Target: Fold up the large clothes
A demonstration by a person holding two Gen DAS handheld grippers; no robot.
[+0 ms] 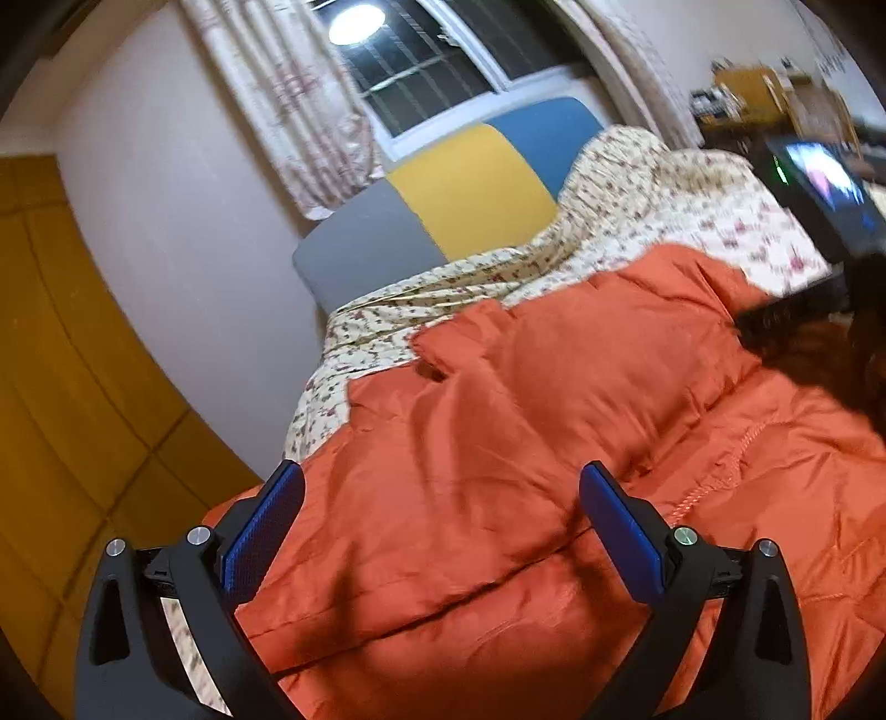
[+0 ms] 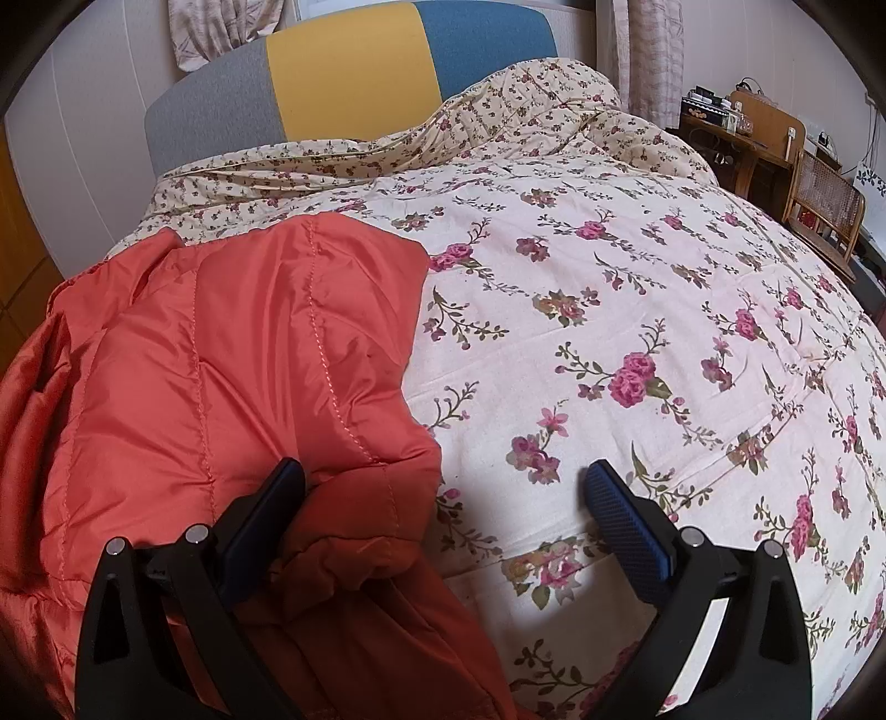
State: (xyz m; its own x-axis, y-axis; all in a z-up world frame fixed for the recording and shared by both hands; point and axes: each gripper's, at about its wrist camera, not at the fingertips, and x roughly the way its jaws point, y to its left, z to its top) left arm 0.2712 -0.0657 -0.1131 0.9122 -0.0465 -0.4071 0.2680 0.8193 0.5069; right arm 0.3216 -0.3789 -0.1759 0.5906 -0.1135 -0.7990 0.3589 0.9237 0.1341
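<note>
- One orange padded coat [image 2: 232, 354], lying on the floral bed cover [image 2: 637, 310], left half of right-wrist frame.
- Left tongs [image 1: 443, 526]: spread wide, gripping nothing, coat beneath.
- Right tongs [image 2: 446, 520]: apart; coat's edge between, unclamped.
- One three-colour headboard [image 2: 343, 72], top.

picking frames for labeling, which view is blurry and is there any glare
Left wrist view: motion-smeared, worst toward the right edge, and a ceiling lamp glares off the window. Right wrist view: sharp, evenly lit, no glare; the floral bedspread and orange jacket read clearly. Both bend at the edges.
</note>
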